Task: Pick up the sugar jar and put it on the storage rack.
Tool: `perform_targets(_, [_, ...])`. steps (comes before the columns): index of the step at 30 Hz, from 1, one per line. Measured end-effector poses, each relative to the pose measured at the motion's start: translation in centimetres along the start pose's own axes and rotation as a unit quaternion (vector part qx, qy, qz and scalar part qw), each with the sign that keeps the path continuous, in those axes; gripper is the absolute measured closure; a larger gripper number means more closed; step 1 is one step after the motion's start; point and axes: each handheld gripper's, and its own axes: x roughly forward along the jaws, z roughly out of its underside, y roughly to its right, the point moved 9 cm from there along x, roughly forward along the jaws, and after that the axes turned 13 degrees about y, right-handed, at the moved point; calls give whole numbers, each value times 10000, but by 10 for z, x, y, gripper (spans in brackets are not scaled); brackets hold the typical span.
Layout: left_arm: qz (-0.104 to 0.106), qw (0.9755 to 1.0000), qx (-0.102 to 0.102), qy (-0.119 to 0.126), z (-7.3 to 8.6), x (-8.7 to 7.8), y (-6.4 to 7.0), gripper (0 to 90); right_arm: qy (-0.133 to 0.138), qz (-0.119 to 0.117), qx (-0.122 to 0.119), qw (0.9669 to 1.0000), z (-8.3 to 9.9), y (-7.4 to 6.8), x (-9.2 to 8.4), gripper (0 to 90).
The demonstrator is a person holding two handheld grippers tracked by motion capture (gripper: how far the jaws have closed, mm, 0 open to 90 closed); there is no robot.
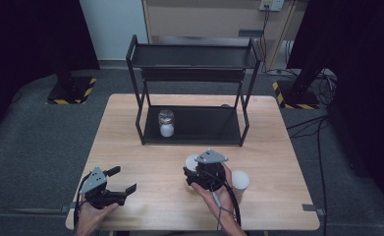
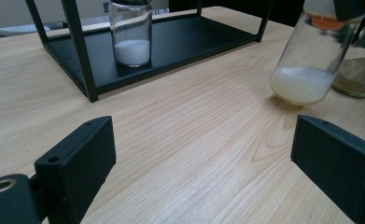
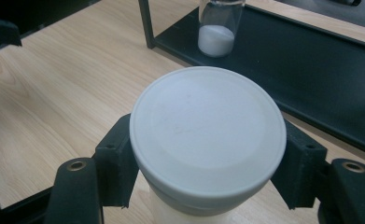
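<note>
Right gripper (image 1: pixel 195 173) sits near table centre-front, at about 5 o'clock from the rack (image 1: pixel 193 132). In the right gripper view its two black jaws press on either side of a white-lidded jar (image 3: pixel 207 135), pinching it just below the lid. In the left gripper view this jar (image 2: pixel 306 65) appears tilted, its base barely on the wood, with pale powder pooled at the bottom; judged to be at the start of a lift.

Left gripper (image 1: pixel 123 181) rests at the table's (image 1: pixel 130 147) 7 o'clock corner, jaws spread wide with nothing between them; bare wood shows in the gap.

One clear jar of white powder (image 1: pixel 166 123) already stands on the rack's lower shelf, toward its left end. A third jar (image 1: pixel 240 181), white-lidded, stands just beside the held one at its 3 o'clock; the left gripper view shows brownish contents (image 2: pixel 360 74).

Progress, as a judgement: one jar shelved, one gripped and not yet carried, one untouched on the table. The upper shelf (image 1: pixel 194 56) looks bare. Remaining: carry the held jar to the rack, set it down, then fetch the last.
</note>
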Motion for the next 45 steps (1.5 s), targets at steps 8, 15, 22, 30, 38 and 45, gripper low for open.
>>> perform_targets(8, [6, 10000, -4, 2, 0, 0, 0, 55, -13, -105, 3, 9999, -27, 4, 4, 339])
perform_targets(15, [6, 10000, -15, 0, 0, 0, -1, 55, -23, -108, -16, 9999, -47, 10, 10, 339])
perform_targets(22, [7, 10000, -17, -3, 1, 0, -1, 55, -33, -65, -65, 10000, -66, 17, 18, 339])
perform_targets(30, [9, 10000, -25, -7, 1, 1, -1, 56, -50, 28, -216, 9998, -83, 24, 35, 340])
perform_targets(38, [10, 10000, -31, -3, 1, 0, -1, 56, 22, 201, -137, 9997, -96, 30, 53, 339])
perform_targets(45, [22, 10000, -26, -3, 1, 1, -1, 56, 36, 337, -105, 9994, -106, 36, 72, 339])
